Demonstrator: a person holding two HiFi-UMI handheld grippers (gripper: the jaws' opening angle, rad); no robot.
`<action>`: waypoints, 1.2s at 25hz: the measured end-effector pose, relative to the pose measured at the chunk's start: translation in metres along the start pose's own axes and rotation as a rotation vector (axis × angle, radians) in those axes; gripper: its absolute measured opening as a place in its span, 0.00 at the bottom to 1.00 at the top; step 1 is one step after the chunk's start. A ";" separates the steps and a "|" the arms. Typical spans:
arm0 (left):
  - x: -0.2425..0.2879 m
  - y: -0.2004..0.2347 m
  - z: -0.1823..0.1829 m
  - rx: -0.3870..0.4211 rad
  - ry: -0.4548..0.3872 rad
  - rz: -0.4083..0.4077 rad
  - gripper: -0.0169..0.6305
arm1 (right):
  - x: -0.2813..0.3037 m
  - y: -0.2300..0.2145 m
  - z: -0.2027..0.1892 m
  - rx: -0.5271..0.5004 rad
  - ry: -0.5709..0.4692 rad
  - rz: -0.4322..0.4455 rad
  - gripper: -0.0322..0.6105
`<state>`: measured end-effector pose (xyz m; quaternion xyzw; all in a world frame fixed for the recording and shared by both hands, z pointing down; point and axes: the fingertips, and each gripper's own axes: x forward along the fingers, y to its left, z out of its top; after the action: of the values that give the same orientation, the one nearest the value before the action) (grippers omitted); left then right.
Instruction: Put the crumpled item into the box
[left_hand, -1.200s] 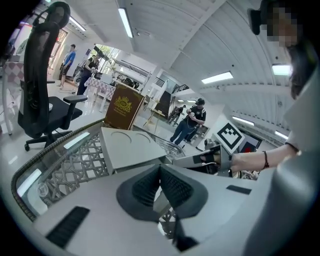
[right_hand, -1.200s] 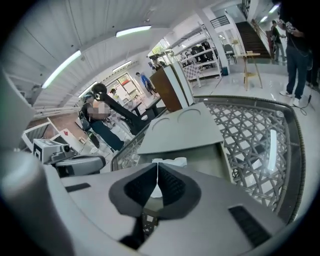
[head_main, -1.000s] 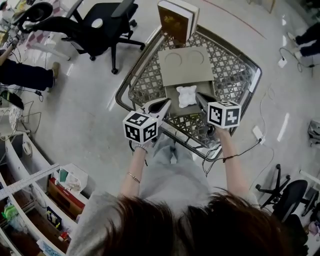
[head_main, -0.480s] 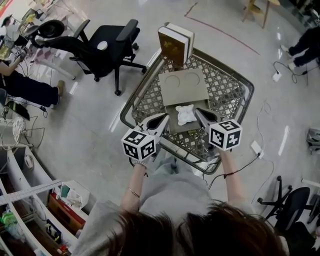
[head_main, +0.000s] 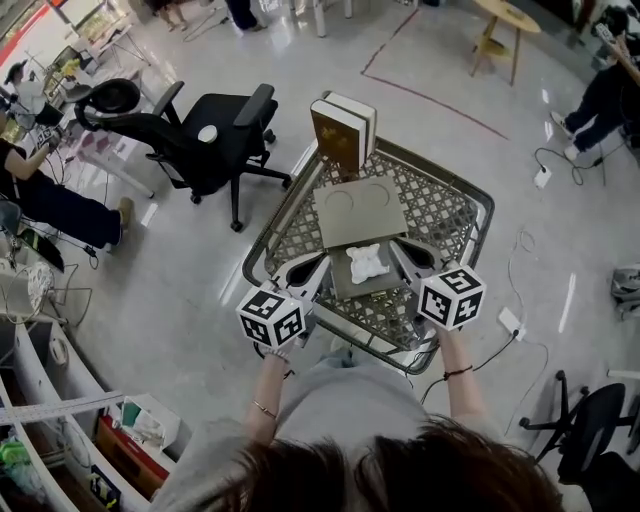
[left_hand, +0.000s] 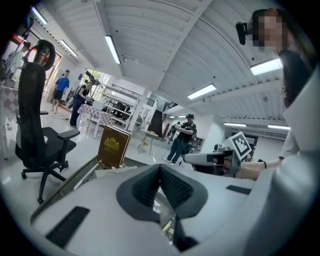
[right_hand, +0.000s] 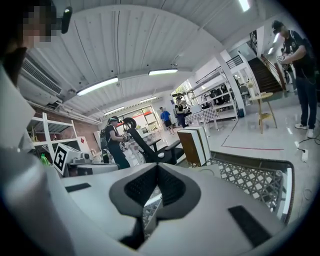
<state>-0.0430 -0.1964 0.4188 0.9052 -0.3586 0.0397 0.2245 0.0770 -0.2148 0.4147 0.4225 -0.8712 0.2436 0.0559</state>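
Note:
A white crumpled item (head_main: 365, 262) lies on the near part of a flat grey box (head_main: 358, 210) that rests on a metal mesh table (head_main: 452, 212). My left gripper (head_main: 324, 259) points at the item from its left, a short way off, jaws shut with nothing held. On the other side my right gripper (head_main: 394, 244) is just as close and also shut and empty. In the left gripper view the left gripper (left_hand: 160, 168) has its pads together at the tip. The right gripper view shows the same of the right gripper (right_hand: 157, 167). Neither gripper view shows the crumpled item.
A brown and white book-like case (head_main: 344, 129) stands upright at the table's far rim. A black office chair (head_main: 205, 140) is on the floor to the left. People sit at desks at the far left and far right. Cables (head_main: 520, 325) trail on the floor at right.
The head view has pulled back and tilted, so more of the room shows. Both grippers keep their places on either side of the crumpled item, still shut.

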 end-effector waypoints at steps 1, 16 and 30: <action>0.000 0.000 0.003 0.004 -0.005 -0.003 0.05 | -0.002 0.000 0.005 -0.003 -0.012 -0.001 0.08; -0.025 -0.006 0.080 0.105 -0.156 0.030 0.05 | -0.037 -0.001 0.080 -0.074 -0.221 -0.039 0.08; -0.042 -0.007 0.125 0.199 -0.254 0.054 0.05 | -0.061 -0.003 0.125 -0.156 -0.330 -0.088 0.08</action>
<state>-0.0801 -0.2198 0.2948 0.9107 -0.4028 -0.0339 0.0855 0.1321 -0.2321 0.2884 0.4889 -0.8654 0.1002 -0.0445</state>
